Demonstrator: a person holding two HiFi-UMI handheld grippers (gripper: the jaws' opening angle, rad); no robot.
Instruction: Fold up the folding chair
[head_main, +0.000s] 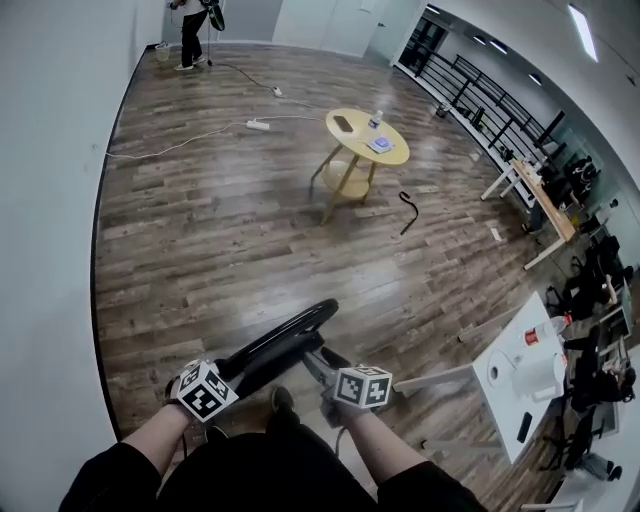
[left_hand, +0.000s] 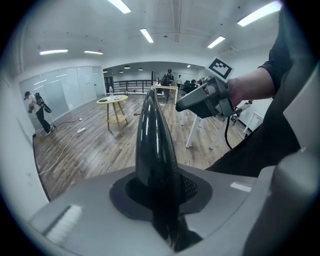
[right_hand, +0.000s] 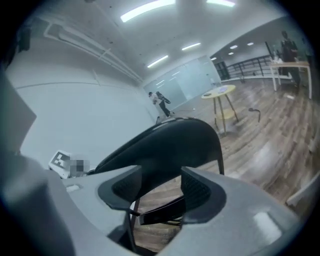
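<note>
Head view shows the black folding chair (head_main: 283, 338) low and just in front of us, above the wood floor (head_main: 200, 220), with our two grippers on either side of it. Our left gripper (head_main: 232, 372) is clamped on the chair's thin glossy edge, which stands upright between its pads in the left gripper view. Our right gripper (head_main: 318, 362) holds a broad curved black panel of the chair, jaws set fairly wide around it. A person (head_main: 192, 30) stands far off.
</note>
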